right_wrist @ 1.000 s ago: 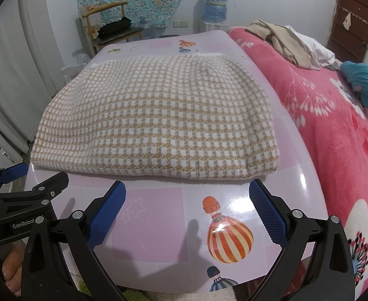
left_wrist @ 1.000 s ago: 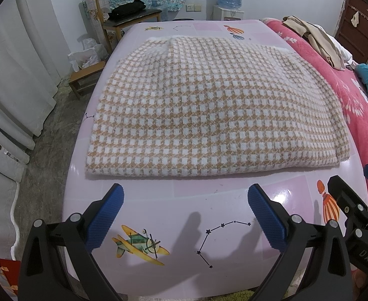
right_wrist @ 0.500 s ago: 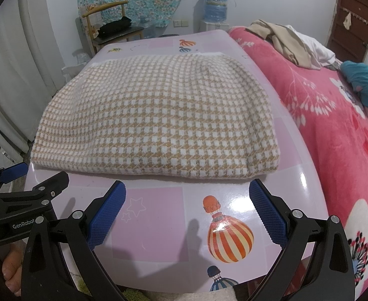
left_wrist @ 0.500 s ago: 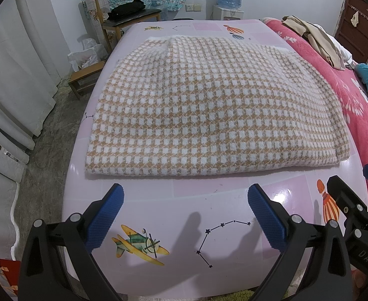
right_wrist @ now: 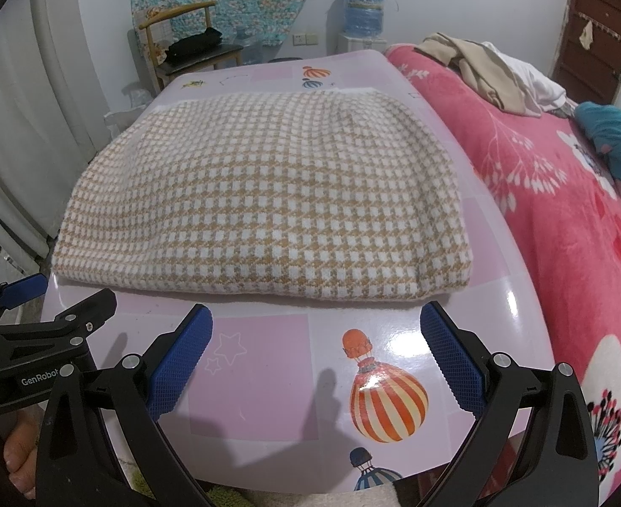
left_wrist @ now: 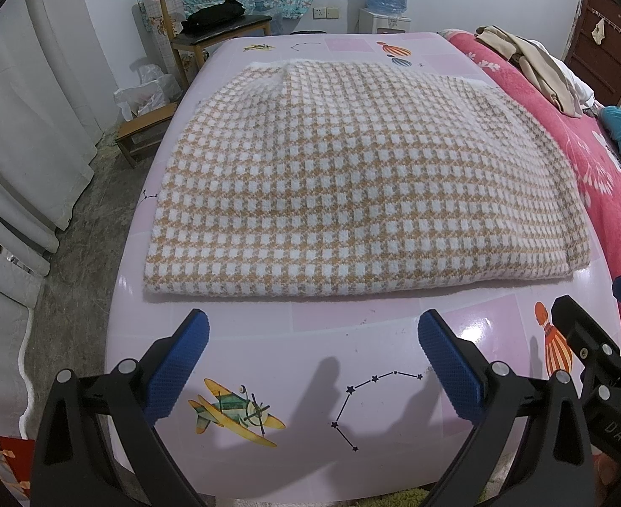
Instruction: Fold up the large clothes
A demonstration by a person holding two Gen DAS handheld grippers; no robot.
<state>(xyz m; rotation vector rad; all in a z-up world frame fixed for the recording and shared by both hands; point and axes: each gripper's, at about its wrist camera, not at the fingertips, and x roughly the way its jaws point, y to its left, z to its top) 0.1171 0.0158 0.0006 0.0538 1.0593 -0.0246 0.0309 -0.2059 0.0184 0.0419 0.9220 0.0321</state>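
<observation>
1. Bare pink table (left_wrist: pixel 335 380) lies open between both wide-spread grippers and the folded checked garment (left_wrist: pixel 352 194) at 12 o'clock.
2. The right gripper (left_wrist: pixel 585 338) crowds the left wrist view at 3 o'clock.
3. A pink bedspread (right_wrist: pixel 564 219) borders the table at 3 o'clock.
4. A wooden chair (left_wrist: pixel 213 25) stands beyond at 11 o'clock.

The left gripper (left_wrist: pixel 312 352) has two black plastic arms, each ending in a blue pad (left_wrist: pixel 178 369) with a bumpy surface like tiny dots. Round silver screws (left_wrist: pixel 126 366) sit on the joints. The right gripper (right_wrist: pixel 315 346) looks the same: black arms, blue bumpy pads (right_wrist: pixel 454 363), silver screws. One gripper has white letters saying "GenRobot" (right_wrist: pixel 39 380) on its black side. The other has the letters "DAS" (left_wrist: pixel 616 435). A bare foot (right_wrist: pixel 20 452) shows at the bottom.
</observation>
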